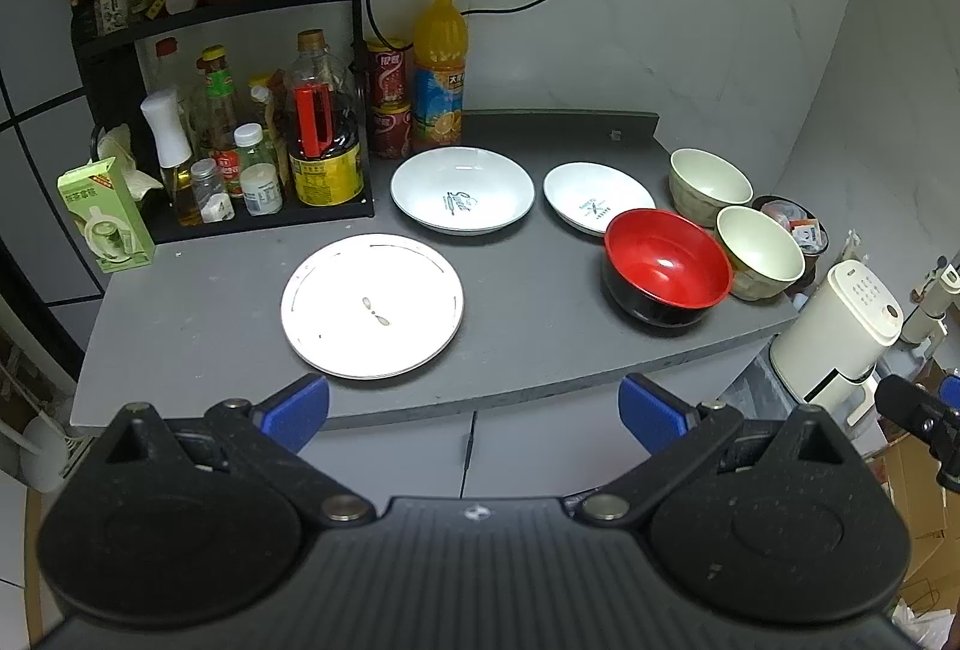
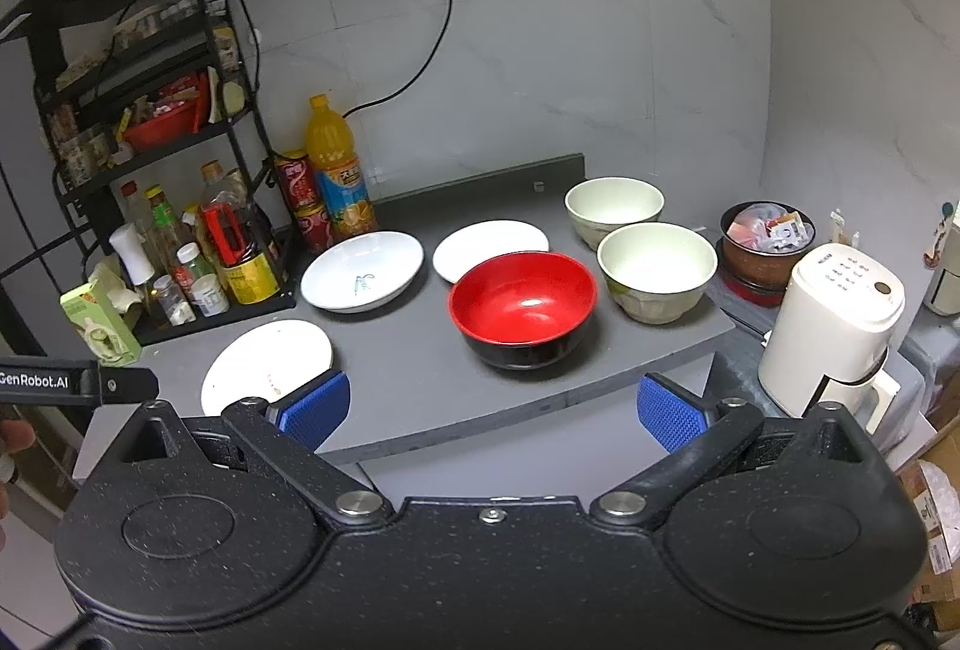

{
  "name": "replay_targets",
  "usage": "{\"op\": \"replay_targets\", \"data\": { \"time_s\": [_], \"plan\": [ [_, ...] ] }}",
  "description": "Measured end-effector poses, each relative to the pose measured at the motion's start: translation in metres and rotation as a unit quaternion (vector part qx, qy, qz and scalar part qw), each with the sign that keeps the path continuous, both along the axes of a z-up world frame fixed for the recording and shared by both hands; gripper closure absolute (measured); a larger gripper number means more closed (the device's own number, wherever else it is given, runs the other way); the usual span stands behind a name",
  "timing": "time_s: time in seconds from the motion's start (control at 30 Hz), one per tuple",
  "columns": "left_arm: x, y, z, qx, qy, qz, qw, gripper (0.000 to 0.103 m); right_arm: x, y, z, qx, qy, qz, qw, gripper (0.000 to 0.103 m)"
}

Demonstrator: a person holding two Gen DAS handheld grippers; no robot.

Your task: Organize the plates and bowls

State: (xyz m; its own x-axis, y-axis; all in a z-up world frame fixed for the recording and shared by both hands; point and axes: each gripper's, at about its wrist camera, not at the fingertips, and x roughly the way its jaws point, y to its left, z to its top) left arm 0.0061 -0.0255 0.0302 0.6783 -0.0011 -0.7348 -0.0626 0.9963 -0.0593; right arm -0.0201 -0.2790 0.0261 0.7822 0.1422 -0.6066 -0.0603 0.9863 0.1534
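We see a red bowl (image 2: 523,303) centred, two pale bowls (image 2: 657,269) at two o'clock, three white plates (image 2: 362,271) at ten.

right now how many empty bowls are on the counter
3: a red-and-black lacquer bowl at front, a pale cream bowl touching its right, another cream bowl behind. The dark bowl beyond holds packets, not counted.

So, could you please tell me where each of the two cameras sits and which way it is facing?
Left wrist: on the left gripper, off the counter's front edge, facing the flat white plate and spice rack; its open blue fingers show.
Right wrist: on the right gripper, further right, facing the red bowl; open fingers and the left gripper's tip show.
Both share the red bowl, the plates, the two cream bowls and the orange bottle.
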Motion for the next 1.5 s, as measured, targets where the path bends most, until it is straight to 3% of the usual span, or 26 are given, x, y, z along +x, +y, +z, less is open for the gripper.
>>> {"op": "replay_targets", "data": {
  "time_s": [0.53, 1.0, 1.5],
  "plan": [
    [0.045, -0.014, -0.011, -0.006, 0.011, -0.006, 0.9999, 0.001, 0.042, -0.015, -0.019, 0.011, 0.016, -0.014, 1.0, 0.0],
    [0.132, -0.037, -0.025, -0.02, 0.006, -0.069, 0.9974, 0.002, 0.103, -0.027, -0.036, 0.01, 0.027, -0.076, 0.997, 0.0],
    [0.22, -0.058, -0.048, -0.018, 0.031, -0.118, 0.9924, 0.003, 0.158, -0.03, -0.059, -0.002, 0.05, -0.127, 0.991, 0.0]
  ]
}}
